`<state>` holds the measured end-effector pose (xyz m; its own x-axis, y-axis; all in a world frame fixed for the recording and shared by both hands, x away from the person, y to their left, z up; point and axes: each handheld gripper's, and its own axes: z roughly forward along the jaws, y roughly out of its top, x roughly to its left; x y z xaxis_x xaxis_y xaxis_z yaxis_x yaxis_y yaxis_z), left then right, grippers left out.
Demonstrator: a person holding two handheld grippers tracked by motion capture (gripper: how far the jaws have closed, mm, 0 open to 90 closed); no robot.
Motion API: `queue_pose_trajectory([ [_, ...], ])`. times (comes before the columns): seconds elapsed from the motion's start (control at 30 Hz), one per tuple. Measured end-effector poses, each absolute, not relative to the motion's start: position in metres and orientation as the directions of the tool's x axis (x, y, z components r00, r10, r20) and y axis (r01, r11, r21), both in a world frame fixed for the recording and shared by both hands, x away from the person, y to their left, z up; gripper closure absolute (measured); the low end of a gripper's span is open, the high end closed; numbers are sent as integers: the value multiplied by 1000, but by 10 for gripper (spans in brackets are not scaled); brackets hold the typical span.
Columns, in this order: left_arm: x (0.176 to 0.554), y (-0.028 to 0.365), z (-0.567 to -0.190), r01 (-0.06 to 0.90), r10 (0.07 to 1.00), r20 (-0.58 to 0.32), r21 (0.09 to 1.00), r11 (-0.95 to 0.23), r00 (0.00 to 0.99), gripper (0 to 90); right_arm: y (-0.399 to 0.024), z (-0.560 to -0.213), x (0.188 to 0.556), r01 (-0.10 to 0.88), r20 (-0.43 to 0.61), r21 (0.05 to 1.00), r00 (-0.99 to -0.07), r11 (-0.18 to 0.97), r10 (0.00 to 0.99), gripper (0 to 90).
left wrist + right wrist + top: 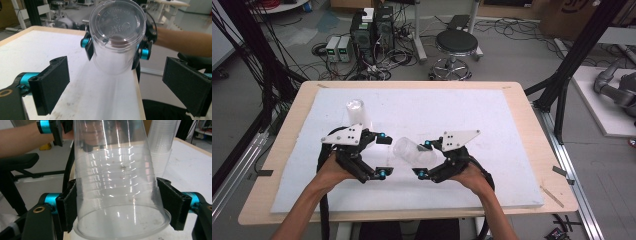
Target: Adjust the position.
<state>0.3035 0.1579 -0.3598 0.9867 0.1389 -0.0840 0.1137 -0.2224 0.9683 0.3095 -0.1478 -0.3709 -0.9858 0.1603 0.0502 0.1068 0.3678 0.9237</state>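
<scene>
Forearms enter from the near edge of the tabletop [272, 175], one gripper per hand. Right gripper [421, 159] holds a clear plastic cup [412, 151] sideways, jaws clamped on its wall near the rim, partly closed; cup base points toward the left gripper [383, 155]. In the right gripper view the cup [117, 187] sits squarely between both pads, pads pressing on it. In the left gripper view the cup [117, 35] shows base-on, well ahead of the left jaws, which stand wide apart with nothing between them and no contact.

Cup hangs just above the white mat [492, 115], roughly mid-tabletop, a bit toward the near edge. Stack of clear cups [355, 112] stands upright behind the left gripper, toward the far left corner of the mat, also seen in the right gripper view [161, 147].

Open room: right half of the mat and the far edge are bare; wooden border runs all round the mat. Stool [456, 47] and cables on the floor beyond the far edge.
</scene>
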Motion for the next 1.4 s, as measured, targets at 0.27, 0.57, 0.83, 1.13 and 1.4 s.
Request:
queue_pose_trajectory([
  [0.27, 303, 162, -352, 127, 152, -74, 918, -376, 986, 76, -141, -362, 309, 103, 22, 859, -986, 501, 164, 252],
  [0.57, 305, 151, -344, 122, 149, -34, 763, -635, 988, 92, -133, -355, 309, 100, -19, 742, -985, 663, 171, 252],
  [0.83, 307, 142, -342, 148, 169, -25, 618, -772, 985, 112, -124, -352, 308, 98, -58, 580, -985, 808, 162, 252],
  [1.13, 309, 131, -339, 141, 153, -27, 570, -809, 988, 122, -122, -347, 308, 90, -82, 504, -985, 859, 151, 253],
  [1.4, 311, 118, -342, 127, 125, -42, 565, -815, 991, 131, -116, -345, 310, 79, -75, 466, -989, 881, 128, 253],
])
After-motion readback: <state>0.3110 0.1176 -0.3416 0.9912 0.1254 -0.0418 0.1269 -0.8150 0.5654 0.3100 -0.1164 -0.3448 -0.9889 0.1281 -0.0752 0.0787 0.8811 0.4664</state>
